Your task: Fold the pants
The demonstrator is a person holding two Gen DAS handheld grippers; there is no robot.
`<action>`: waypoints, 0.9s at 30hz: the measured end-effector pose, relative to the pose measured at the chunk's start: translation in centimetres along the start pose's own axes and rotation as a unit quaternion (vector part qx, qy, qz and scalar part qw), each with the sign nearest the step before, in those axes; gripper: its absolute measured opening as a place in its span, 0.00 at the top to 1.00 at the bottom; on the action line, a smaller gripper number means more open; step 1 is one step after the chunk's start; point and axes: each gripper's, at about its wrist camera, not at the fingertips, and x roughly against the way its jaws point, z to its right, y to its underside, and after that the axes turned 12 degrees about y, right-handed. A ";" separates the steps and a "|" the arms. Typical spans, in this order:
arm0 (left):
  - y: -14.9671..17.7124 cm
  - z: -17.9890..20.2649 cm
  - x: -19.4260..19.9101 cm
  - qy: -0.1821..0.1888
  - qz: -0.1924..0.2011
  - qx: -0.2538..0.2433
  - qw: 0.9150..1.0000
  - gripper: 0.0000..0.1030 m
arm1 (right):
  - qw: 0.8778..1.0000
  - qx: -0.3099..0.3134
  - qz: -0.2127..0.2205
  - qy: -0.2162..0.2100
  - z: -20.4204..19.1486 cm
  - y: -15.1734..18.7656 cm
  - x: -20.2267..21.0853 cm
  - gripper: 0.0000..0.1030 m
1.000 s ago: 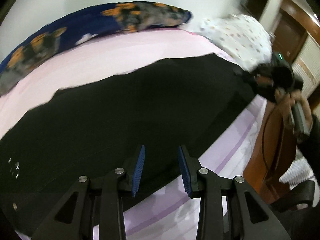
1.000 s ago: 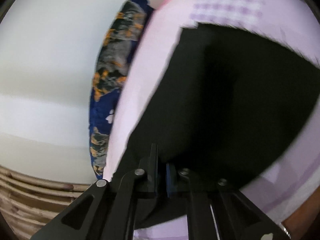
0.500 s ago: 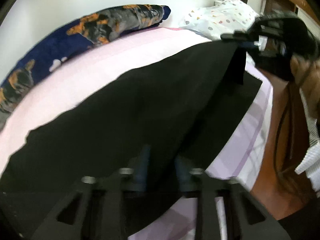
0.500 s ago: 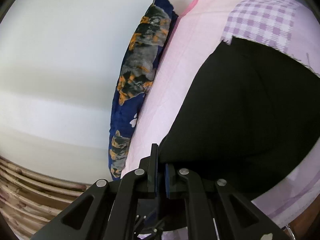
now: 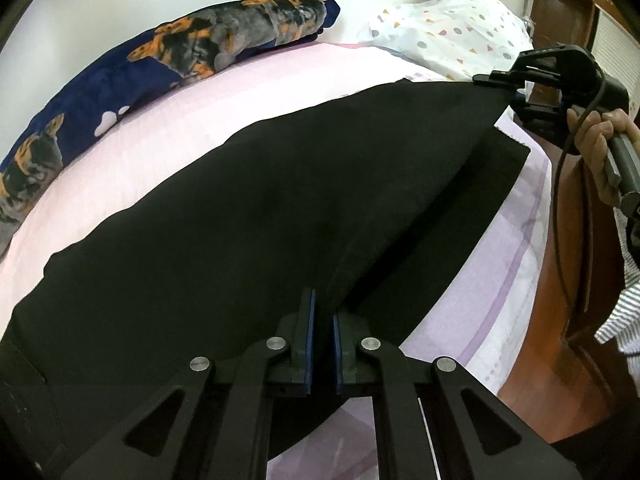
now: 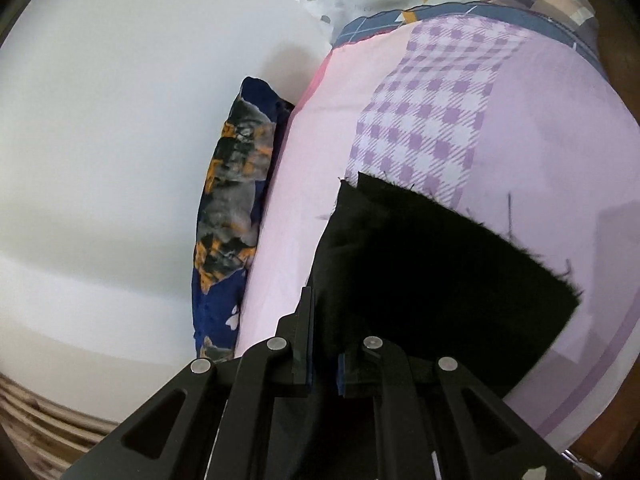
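Observation:
Black pants [image 5: 256, 216] lie spread across a pink and lilac bed sheet [image 5: 192, 120]. My left gripper [image 5: 323, 320] is shut on the near edge of the upper pant layer and holds it lifted off the lower layer. My right gripper [image 6: 323, 336] is shut on the leg-end edge of the same layer [image 6: 420, 272]; it also shows in the left wrist view [image 5: 520, 84] at the far right, held by a hand. The raised fabric stretches taut between both grippers, above the lower layer [image 5: 472, 216].
A navy pillow with orange and grey print [image 5: 168, 64] lies along the wall at the far side. A white dotted pillow [image 5: 448, 28] sits at the bed's head. The bed's near edge borders a brown wooden frame [image 5: 568, 360]. A checked patch [image 6: 436, 120] marks the sheet.
My left gripper closed on the pants' near edge and lifted it. My right gripper rose and pulled its end up and away, so the upper layer now hangs taut above the bed.

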 end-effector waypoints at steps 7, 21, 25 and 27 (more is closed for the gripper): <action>0.0 0.0 -0.2 -0.002 -0.004 0.001 1.000 0.93 | 0.999 0.002 -0.002 0.046 2.0 -0.7 0.8 0.90; -0.9 1.9 1.4 0.007 -0.005 -0.077 0.997 0.93 | 0.987 0.104 0.051 0.111 -0.1 -0.7 4.7 0.96; 0.0 2.6 0.0 0.007 -0.028 -0.091 0.995 0.93 | 0.987 0.076 0.039 0.135 2.5 -0.4 3.8 0.96; 0.4 2.7 -0.5 0.009 -0.033 -0.087 0.996 0.92 | 0.986 0.072 0.035 0.147 3.2 -0.2 3.1 0.96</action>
